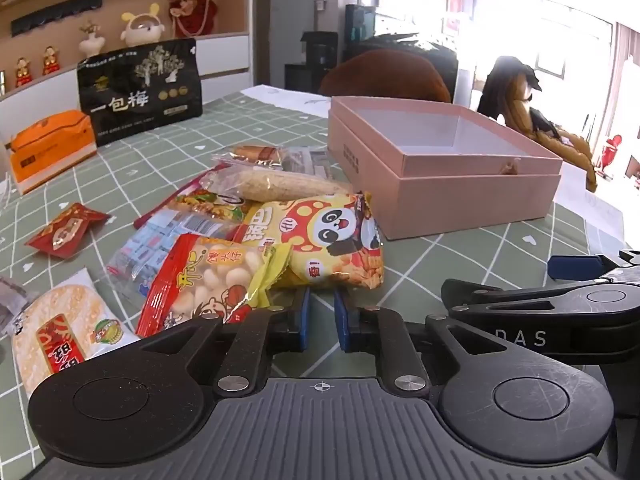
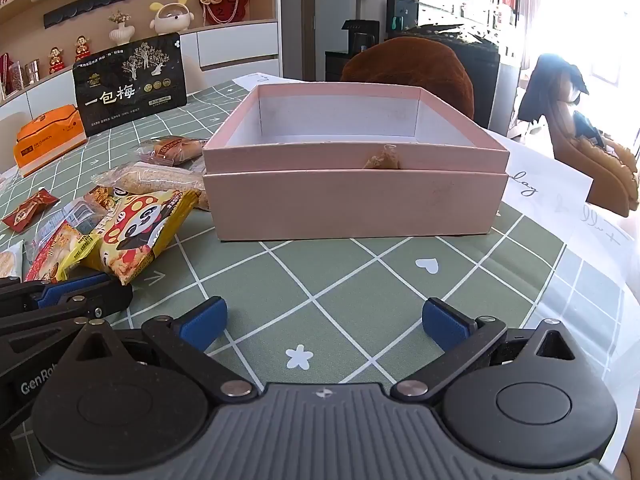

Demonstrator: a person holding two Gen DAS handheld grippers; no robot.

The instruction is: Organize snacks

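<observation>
Left tool (image 1: 321,312): fingers narrowly parted, holding nothing, tips just short of the yellow panda snack bag (image 1: 332,240). Right tool (image 2: 323,322): spread wide, holding nothing, over bare checked tabletop (image 2: 360,280). Pink box (image 2: 352,184): open-topped, straight ahead of the right tool, its near wall apart from the tips. Snack packets (image 1: 192,240): heaped left of the box, the yellow bag's corner near the box's left edge.

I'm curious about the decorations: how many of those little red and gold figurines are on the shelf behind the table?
2. Both stand side by side on the white counter at the far left: one figurine, the other figurine to its right, beside the white vase. More may be hidden beyond the frame edge.
</observation>
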